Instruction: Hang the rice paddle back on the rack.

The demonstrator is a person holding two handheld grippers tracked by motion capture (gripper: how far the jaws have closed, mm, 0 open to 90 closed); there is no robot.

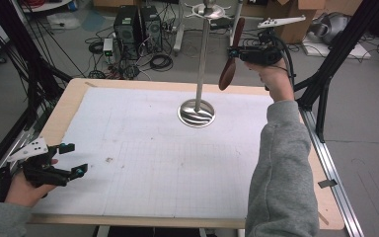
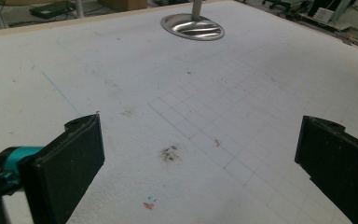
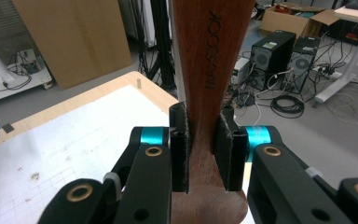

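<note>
With the right gripper [image 1: 238, 52] pinching the wooden spoon [image 1: 231, 63] high beside the stand's pole [image 1: 203, 59] and the left gripper [image 1: 74, 159] spread idle over the bench [image 1: 143, 153], the spoon risked knocking the stand.

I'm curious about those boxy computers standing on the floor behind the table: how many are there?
2: the computer towers stand side by side on the floor beyond the table's far left edge. More may sit hidden behind the clutter.

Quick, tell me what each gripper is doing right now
Left gripper: open, holding nothing, low over the table.
Right gripper: shut on the wooden spoon, raised beside the metal stand.
</note>
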